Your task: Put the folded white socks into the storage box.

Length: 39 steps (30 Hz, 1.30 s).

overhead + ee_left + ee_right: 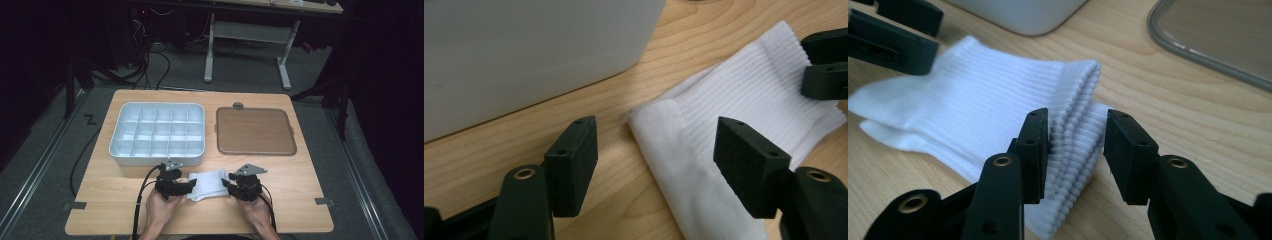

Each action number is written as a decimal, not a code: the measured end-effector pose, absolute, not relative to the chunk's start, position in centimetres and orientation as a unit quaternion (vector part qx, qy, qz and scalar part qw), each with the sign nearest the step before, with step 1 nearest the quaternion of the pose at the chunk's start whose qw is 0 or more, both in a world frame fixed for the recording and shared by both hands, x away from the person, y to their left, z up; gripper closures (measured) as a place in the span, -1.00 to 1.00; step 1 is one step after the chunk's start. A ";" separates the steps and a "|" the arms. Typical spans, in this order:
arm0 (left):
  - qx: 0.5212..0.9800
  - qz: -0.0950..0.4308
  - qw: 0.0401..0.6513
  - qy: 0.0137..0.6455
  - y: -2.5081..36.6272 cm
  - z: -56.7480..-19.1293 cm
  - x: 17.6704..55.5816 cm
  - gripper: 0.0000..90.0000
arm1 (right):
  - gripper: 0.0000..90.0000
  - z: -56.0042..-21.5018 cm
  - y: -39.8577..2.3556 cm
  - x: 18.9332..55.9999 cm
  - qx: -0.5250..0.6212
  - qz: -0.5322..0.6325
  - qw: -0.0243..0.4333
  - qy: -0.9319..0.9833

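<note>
While both grippers flank it, folded white sock (208, 184) lies flat on table (300, 175), near front edge, just in front of white compartment tray (157, 133); brown lid (254, 131) sits apart to the right. Left gripper (656, 160) fingers released, spread wide over sock's plain end, not touching. Right gripper (1075, 155) fingers straddle ribbed cuff, left one touching, right one with a small gap, not clenched yet. Sock looks soft, light, limp, layered, so will likely droop and unfold. Best hold judged: thick cuff edge, pinching all layers together.
</note>
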<state>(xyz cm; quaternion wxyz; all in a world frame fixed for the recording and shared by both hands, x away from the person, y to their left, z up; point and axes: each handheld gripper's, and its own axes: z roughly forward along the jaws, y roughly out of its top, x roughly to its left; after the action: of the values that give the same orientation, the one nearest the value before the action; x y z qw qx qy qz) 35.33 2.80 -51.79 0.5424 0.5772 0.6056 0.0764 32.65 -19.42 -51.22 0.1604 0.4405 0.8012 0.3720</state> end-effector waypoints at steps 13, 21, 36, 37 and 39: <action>0.583 0.071 0.523 0.617 2.1 -52.4 36.5 -0.16 | 0.75 -49.3 -17.8 31.5 0.397 0.400 0.144 0.813; 0.583 0.062 0.519 0.623 2.0 -52.6 36.7 -0.11 | 0.84 -50.3 -15.6 32.0 0.390 0.391 0.126 0.824; 0.581 0.041 0.525 0.621 2.0 -52.5 36.8 0.10 | 0.91 -52.2 -14.9 32.5 0.398 0.371 0.123 0.830; 0.581 0.041 0.525 0.621 2.0 -52.5 36.8 0.11 | 0.91 -52.2 -14.9 32.5 0.398 0.371 0.123 0.830; 0.580 0.039 0.526 0.621 2.0 -52.5 36.8 0.14 | 0.93 -52.4 -15.0 32.4 0.398 0.374 0.122 0.829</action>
<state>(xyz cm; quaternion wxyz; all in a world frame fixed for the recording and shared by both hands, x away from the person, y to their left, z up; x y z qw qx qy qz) 36.80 2.02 -52.55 0.5257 0.5801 0.6209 0.0388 32.45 -14.98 -52.38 0.1223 0.3984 0.8286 0.3738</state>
